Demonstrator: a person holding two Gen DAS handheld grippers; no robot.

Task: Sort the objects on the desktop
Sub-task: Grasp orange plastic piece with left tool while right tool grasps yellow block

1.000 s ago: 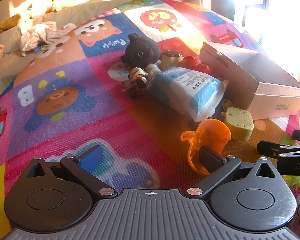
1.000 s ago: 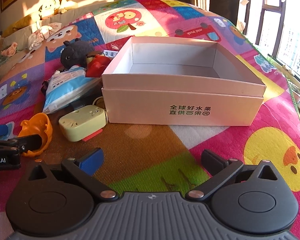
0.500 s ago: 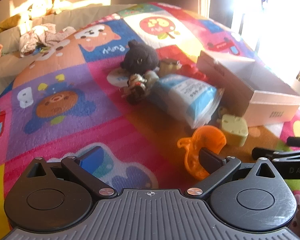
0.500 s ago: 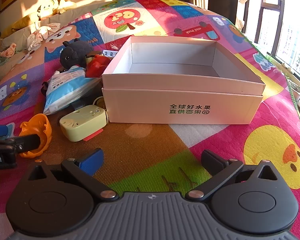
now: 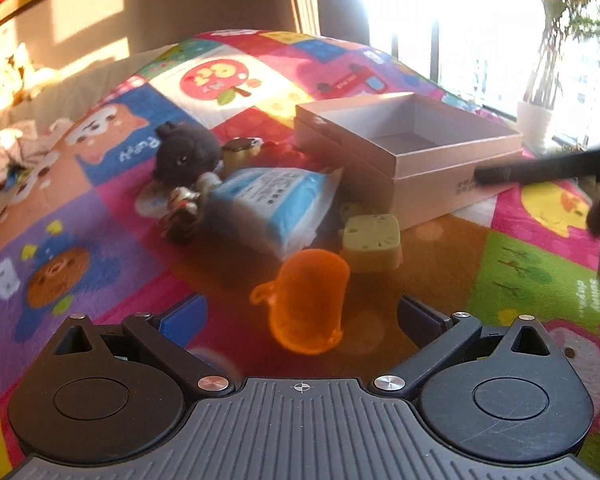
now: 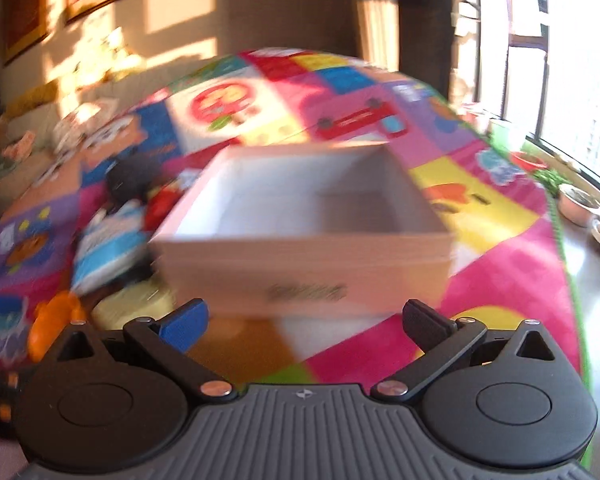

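Orange cup on side, mouth toward spread left gripper; right gripper spread.

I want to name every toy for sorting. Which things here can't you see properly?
- Red thing, left wrist view: half hidden behind the blue-and-white packet; unidentifiable.
- Small shiny toy, left wrist view: blurred.
- Green print on the white box, right wrist view: smeared by motion blur.
- Orange plastic toy, right wrist view: partly hidden by the right gripper.
- Right gripper's body, left wrist view: cut off by the right edge.
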